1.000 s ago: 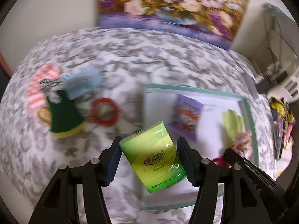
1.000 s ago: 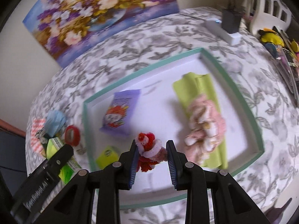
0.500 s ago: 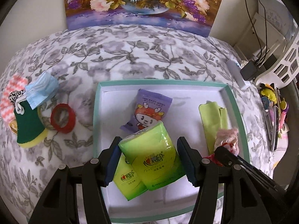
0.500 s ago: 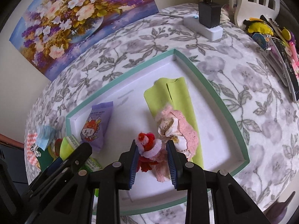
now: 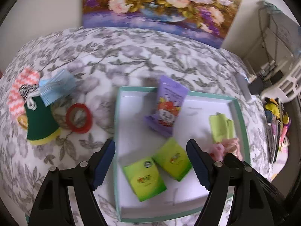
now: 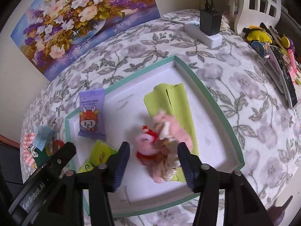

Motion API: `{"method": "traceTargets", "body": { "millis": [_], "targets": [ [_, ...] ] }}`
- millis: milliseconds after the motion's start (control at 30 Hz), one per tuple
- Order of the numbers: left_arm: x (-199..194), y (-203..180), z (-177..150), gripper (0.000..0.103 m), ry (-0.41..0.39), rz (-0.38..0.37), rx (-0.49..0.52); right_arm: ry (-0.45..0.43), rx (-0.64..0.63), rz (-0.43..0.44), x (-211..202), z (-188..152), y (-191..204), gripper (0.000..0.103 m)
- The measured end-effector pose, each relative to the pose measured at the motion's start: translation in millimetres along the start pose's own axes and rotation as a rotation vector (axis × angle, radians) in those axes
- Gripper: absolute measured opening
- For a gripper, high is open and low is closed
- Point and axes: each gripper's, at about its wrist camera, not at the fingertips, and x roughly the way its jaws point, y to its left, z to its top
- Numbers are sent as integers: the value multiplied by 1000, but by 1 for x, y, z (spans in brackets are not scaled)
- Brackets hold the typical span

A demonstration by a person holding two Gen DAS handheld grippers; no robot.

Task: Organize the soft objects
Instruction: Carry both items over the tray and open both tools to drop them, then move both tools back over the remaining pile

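Two green packs (image 5: 158, 167) lie in the tray (image 5: 116, 124) under my left gripper (image 5: 151, 164), jaws apart; my right gripper (image 6: 153, 161), jaws apart, hovers above the plush toy (image 6: 148, 145). Mask (image 5: 56, 86), red ring (image 5: 79, 117) sit outside.

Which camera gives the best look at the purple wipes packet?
The right wrist view: the purple wipes packet is sharp there, its print and cartoon face clear. The left wrist view shows it whole too, but blurred.

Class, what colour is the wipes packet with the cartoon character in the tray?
Purple wipes packet, clearest in the right wrist view.
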Motion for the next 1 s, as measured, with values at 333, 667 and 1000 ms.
{"method": "traceTargets", "body": {
  "millis": [333, 667, 1000],
  "targets": [
    [11, 36, 0, 93, 15, 83, -103, 2, -21, -8, 3, -2, 5, 81],
    [19, 50, -2, 93, 26, 172, -136, -4, -38, -50, 7, -2, 7, 103],
    [25, 58, -5, 93, 64, 215, -146, -11, -41, -79, 8, -4, 9, 103]
  ]
}}
